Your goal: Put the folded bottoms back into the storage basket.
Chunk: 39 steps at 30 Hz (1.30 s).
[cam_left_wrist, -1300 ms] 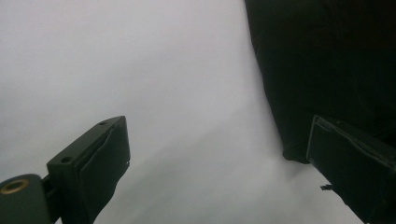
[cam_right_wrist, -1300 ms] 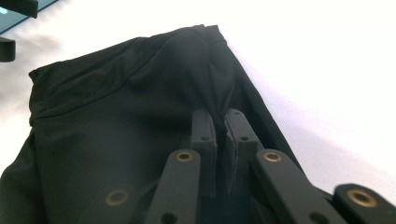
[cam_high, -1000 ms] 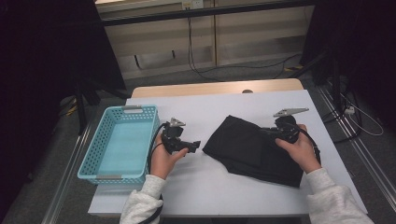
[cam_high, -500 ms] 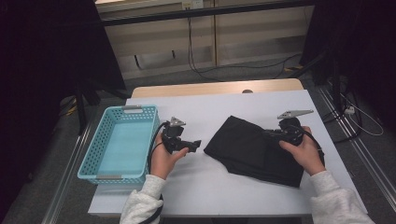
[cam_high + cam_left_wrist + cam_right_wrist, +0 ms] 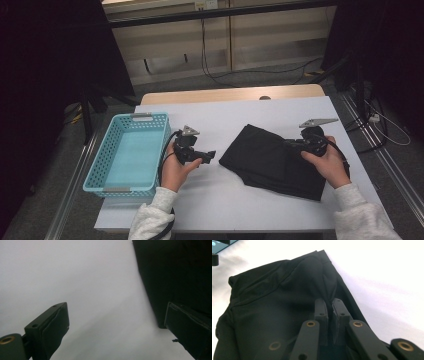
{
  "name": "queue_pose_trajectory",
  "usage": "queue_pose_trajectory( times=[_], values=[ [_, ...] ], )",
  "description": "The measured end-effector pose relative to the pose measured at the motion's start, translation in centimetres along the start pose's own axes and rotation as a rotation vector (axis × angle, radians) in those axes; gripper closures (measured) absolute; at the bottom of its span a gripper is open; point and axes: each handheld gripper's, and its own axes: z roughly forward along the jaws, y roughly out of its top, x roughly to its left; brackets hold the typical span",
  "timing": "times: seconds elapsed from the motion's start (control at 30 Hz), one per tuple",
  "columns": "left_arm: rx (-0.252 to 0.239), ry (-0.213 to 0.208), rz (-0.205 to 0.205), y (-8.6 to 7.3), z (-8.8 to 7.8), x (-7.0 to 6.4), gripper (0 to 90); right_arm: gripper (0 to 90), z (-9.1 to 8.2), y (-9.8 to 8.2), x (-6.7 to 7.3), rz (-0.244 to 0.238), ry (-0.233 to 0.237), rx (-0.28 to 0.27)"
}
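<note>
- High view first: I see the black garment (image 5: pixel 272 162) lying folded on the white table (image 5: pixel 225 205), right of centre, with its long edge running from about 11 o'clock to 5 o'clock.
- My right gripper (image 5: pixel 295 144) sits at the garment's 2 o'clock side, held in the person's right hand (image 5: pixel 327 162), and points toward 9 o'clock across the cloth.
- Right gripper view: I see the two jaws nearly together, clamped on a pinch of the black fabric (image 5: pixel 287 305); the cloth gathers into small creases that rise from between the pads toward 12 o'clock.
- From that same view, the garment spreads out toward 9 o'clock and 12 o'clock, with bare white table (image 5: pixel 387 277) at 2 o'clock.
- My left gripper (image 5: pixel 209 156) rests just off the garment's 9 o'clock edge in the high view, held in the left hand (image 5: pixel 175 170), pointing toward 3 o'clock at the cloth.
- Left gripper view: I see its jaws standing wide apart with nothing between them except white table (image 5: pixel 75 277); the garment's dark edge (image 5: pixel 175 272) fills the 1 o'clock corner, and I cannot tell whether the jaw at the right touches it.
- At 9 o'clock of the left hand stands a light blue basket (image 5: pixel 97 167), near the table's left edge, well apart from the garment.
</note>
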Motion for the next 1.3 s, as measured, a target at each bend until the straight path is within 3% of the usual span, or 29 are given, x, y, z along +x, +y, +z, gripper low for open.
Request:
queue_pose_trajectory(
  times=[0.63, 0.73, 0.77, 1.3],
  values=[
    [0.006, -0.008, 0.0, 0.0, 0.3, -0.1, 5.4, 84.3, -0.3, -0.5, -0.4, 0.007, -0.004, 0.012],
    [-0.005, 0.016, 0.007, 0.1, 0.1, -0.3, 5.5, 84.3, -0.9, -0.4, -0.4, 0.013, -0.006, -0.003],
    [-0.003, -0.007, 0.005, 0.2, 0.0, -0.2, 5.5, 84.3, -1.1, -0.4, -0.5, 0.015, -0.006, -0.005],
    [-0.004, -0.01, 0.003, 0.2, 0.2, -0.1, 5.5, 84.3, -1.3, -1.0, -1.0, 0.024, -0.019, 0.011]
  ],
)
